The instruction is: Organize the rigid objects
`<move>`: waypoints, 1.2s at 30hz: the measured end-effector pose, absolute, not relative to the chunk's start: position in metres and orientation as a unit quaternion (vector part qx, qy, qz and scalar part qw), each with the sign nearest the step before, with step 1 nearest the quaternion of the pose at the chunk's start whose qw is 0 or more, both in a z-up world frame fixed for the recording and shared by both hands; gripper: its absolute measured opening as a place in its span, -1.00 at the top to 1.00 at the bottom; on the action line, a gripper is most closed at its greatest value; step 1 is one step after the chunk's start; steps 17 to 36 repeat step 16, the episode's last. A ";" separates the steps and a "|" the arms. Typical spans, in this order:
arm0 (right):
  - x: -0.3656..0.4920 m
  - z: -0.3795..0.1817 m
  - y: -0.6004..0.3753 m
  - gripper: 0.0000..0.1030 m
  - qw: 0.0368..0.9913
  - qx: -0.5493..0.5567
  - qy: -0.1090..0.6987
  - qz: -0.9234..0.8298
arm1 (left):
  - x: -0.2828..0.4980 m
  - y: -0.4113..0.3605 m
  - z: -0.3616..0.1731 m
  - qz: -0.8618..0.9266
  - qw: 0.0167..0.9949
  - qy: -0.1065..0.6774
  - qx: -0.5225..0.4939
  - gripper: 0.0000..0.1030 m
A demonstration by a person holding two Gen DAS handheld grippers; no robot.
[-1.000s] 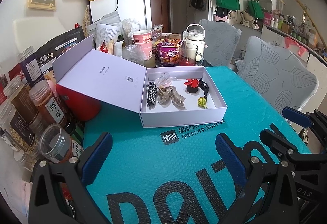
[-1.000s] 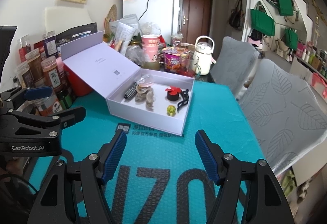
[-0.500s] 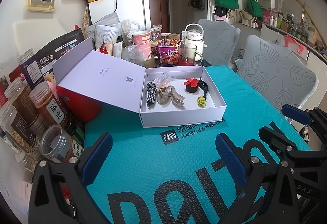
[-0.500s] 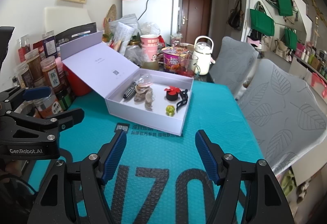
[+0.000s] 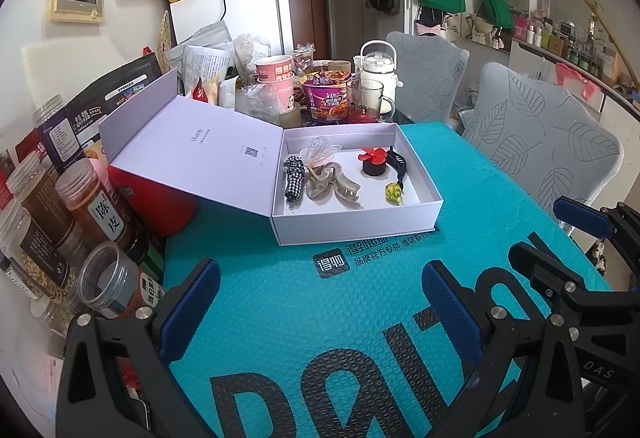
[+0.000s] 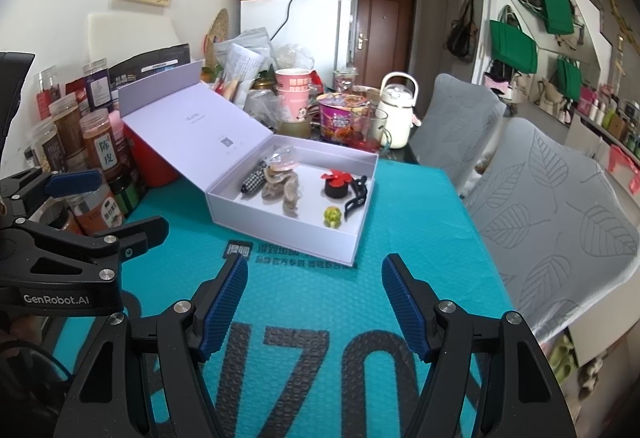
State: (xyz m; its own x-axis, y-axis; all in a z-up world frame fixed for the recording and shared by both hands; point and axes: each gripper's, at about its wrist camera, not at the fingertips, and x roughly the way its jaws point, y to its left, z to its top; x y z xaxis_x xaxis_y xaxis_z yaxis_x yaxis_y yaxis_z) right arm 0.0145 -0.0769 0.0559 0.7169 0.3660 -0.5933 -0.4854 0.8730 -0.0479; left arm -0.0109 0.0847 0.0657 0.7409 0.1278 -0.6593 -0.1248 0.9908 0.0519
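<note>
Both black two-finger grippers, the left gripper (image 5: 320, 310) and the right gripper (image 6: 314, 302), hang wide apart and empty over the teal bubble mat (image 6: 320, 298). Just ahead of them lies the open pale lilac cardboard box (image 5: 356, 222), hair clips inside.

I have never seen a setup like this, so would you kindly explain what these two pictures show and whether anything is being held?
A person holds one two-finger tool in each hand, and each carries a wide-angle camera looking along its fingers. One picture comes from the left hand-held gripper, the other from the right hand-held gripper; each also catches the other at its edge. Both are open and hold nothing. Ahead, on a teal mat, stands an open pale box containing hair clips, a checked bow, a red flower piece and a small yellow-green item. Jars, cups and packets crowd the table's far side.
</note>
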 end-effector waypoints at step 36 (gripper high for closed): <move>0.013 0.059 -0.077 -0.37 0.922 -0.105 0.295 0.228 | -0.010 0.085 0.064 0.062 0.931 0.361 0.002 -0.99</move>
